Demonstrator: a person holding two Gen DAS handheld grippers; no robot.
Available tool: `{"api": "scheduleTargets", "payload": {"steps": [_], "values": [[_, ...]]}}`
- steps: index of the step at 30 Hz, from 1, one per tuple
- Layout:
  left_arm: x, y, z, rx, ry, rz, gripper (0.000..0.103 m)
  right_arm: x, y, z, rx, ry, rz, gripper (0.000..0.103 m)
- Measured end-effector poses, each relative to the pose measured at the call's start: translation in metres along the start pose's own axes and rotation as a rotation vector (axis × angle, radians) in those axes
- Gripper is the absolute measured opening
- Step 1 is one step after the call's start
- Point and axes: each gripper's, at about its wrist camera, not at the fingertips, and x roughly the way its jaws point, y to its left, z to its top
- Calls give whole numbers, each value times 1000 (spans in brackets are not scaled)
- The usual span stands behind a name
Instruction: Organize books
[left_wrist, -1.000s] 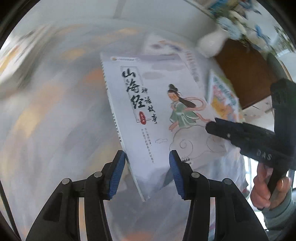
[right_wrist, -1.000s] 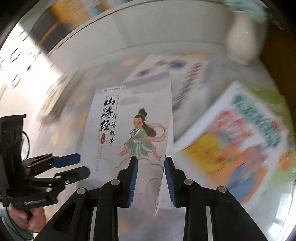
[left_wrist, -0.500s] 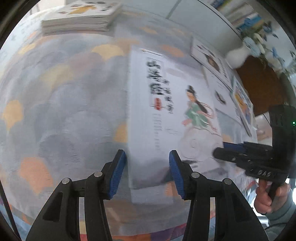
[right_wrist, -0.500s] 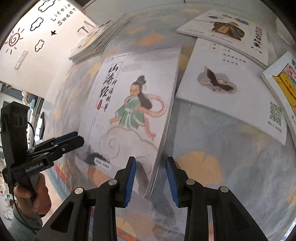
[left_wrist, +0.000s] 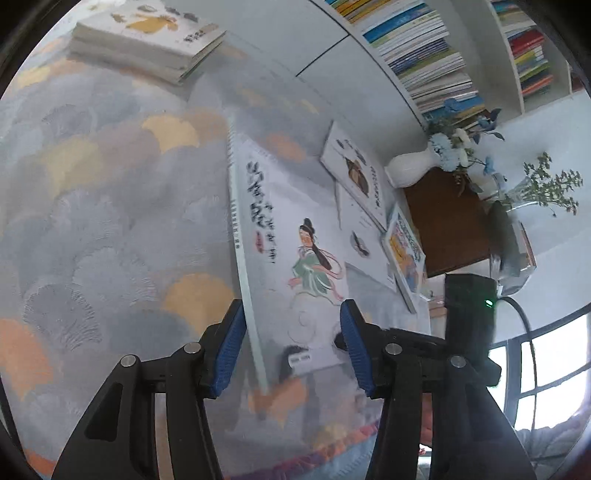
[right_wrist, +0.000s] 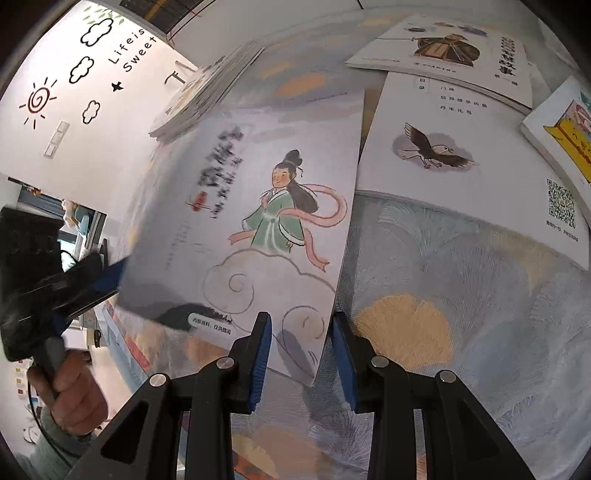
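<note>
A thin white book (left_wrist: 295, 229) with a girl in a green robe on its cover sits low over the patterned cloth, its spine side slightly raised. Its near left corner lies between the fingers of my left gripper (left_wrist: 291, 350), whose jaws are closing; the spine runs just inside the left pad. In the right wrist view the same book (right_wrist: 258, 184) has its near right corner between the fingers of my right gripper (right_wrist: 301, 350), and a strip of cloth shows between the page edge and the right pad. The left gripper (right_wrist: 110, 280) appears blurred at the book's left corner.
A stack of books (left_wrist: 147, 40) lies at the far left of the table. To the right lie an eagle-page book (right_wrist: 461, 158), a brown-robed-figure book (right_wrist: 443, 44) and a yellow book (right_wrist: 565, 136). A white vase (left_wrist: 410, 170) and a full bookshelf (left_wrist: 424, 55) stand behind.
Both grippers have swung across and down with the book's near corners still between their fingers. The book has come from mid-air to low over the cloth. The far stack is now in view.
</note>
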Motion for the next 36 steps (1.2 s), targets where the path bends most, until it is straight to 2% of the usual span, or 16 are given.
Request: {"api": "scheduleTargets", "payload": {"steps": [3,5,7,8,11,14,17,19,21,22,23,26,28,30,33,36], "values": [[19,-8,1,35,16,56,37,-1,3,-1,-20,-3,-20,33],[32,-10,-1,36,52,61,26,-3,3,-4,-15,-5,-19,33],[46,-8,-1,-13,92,24,24,0,8,-2,-4,-4,-10,34],[51,-7,0,-44,94,12,21,-1,6,-2,3,1,11,39],[34,-11,6,-121,34,-95,21,-3,-4,-1,59,20,87,44],[20,-14,9,-158,10,-191,21,-9,-26,-7,191,23,236,60],[18,-12,14,-204,41,-260,21,-1,-49,-10,333,29,423,61],[21,-10,13,-224,58,-261,21,13,-60,-9,431,39,556,61],[26,-5,8,-248,92,-253,21,21,-63,-6,480,18,626,61],[27,-3,4,-259,104,-254,21,20,-62,-4,480,-1,633,56],[28,2,-1,-274,122,-226,21,20,-59,0,472,-15,642,39],[26,9,-7,-251,168,-111,21,18,-48,3,433,-22,577,16],[22,10,-7,-213,182,-22,21,10,-41,6,374,-24,489,15],[19,14,-7,-192,197,19,21,3,-23,10,275,-18,320,15],[21,19,-7,-156,229,58,21,-5,4,12,142,-19,140,15],[21,17,-7,-114,268,52,25,-8,23,13,67,-22,28,15]]}}
